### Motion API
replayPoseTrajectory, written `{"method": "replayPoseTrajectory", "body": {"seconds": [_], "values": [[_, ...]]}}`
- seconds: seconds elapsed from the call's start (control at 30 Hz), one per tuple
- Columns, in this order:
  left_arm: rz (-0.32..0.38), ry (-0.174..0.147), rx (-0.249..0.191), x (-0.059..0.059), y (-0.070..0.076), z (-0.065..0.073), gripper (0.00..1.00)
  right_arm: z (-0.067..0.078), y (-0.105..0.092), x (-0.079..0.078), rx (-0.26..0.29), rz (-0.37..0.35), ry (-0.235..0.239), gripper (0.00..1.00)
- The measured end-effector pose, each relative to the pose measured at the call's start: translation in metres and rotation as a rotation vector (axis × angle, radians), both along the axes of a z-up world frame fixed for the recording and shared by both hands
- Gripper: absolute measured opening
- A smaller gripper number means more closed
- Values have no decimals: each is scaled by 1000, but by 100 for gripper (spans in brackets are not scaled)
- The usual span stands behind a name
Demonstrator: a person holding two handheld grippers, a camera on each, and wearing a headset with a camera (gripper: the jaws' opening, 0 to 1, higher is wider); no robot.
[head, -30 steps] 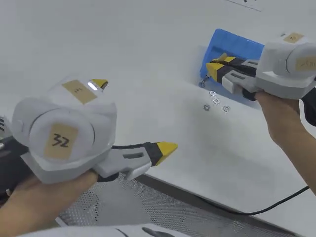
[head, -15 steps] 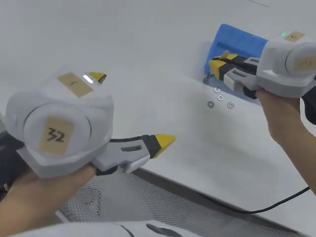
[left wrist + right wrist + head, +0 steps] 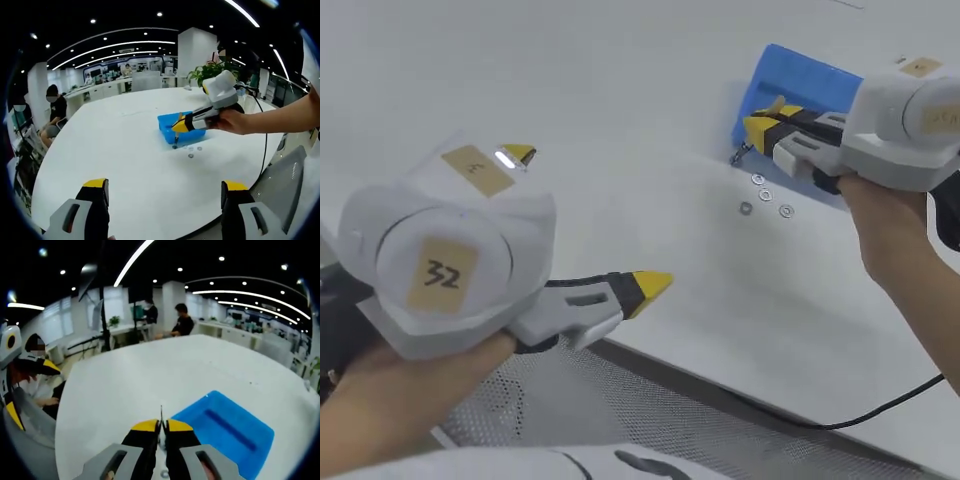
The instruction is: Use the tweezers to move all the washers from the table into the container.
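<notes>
My right gripper [image 3: 761, 126] is shut on thin metal tweezers [image 3: 738, 154] whose tips hang just above the table at the near left corner of the blue container [image 3: 798, 78]. Several small washers [image 3: 765, 195] lie on the white table right beside that corner. Whether a washer is in the tweezer tips is too small to tell. In the right gripper view the jaws [image 3: 160, 429] are closed around the tweezers [image 3: 161, 414], with the container [image 3: 225, 430] to the right. My left gripper [image 3: 586, 218] is open and holds nothing, near the table's front edge, far from the washers [image 3: 191, 150].
The white table [image 3: 620, 90] stretches wide and bare to the left of the container [image 3: 176, 131]. A black cable [image 3: 860, 412] trails over the table's near edge at right. A grey mesh chair [image 3: 650, 420] sits below that edge. People sit at desks far behind [image 3: 182, 322].
The head camera has shifted slightly. The right gripper with the tweezers has risen a touch at the container's corner. The left gripper has stayed open and still.
</notes>
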State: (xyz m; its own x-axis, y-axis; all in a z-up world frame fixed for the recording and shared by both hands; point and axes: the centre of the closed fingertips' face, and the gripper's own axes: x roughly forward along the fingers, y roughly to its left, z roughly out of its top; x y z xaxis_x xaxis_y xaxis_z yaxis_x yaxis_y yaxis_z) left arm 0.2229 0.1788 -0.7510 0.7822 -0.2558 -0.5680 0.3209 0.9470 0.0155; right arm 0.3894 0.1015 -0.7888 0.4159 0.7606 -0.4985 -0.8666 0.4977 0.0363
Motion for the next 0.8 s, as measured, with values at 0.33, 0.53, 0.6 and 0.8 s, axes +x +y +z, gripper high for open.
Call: {"method": "replayPoseTrajectory", "body": {"seconds": [0.33,0.53,0.6,0.8], "values": [[2,12,4,-4,1,-2,95,0,2,-5,-4,5,-1,2],[-1,9,7,-3,1,-1,95,0,2,-5,-2,-3,7,2],[-2,7,9,-4,2,0,95,0,2,-6,-4,-1,4,2],[1,9,14,-4,3,-1,94,-2,2,-6,-9,1,-4,2]]}}
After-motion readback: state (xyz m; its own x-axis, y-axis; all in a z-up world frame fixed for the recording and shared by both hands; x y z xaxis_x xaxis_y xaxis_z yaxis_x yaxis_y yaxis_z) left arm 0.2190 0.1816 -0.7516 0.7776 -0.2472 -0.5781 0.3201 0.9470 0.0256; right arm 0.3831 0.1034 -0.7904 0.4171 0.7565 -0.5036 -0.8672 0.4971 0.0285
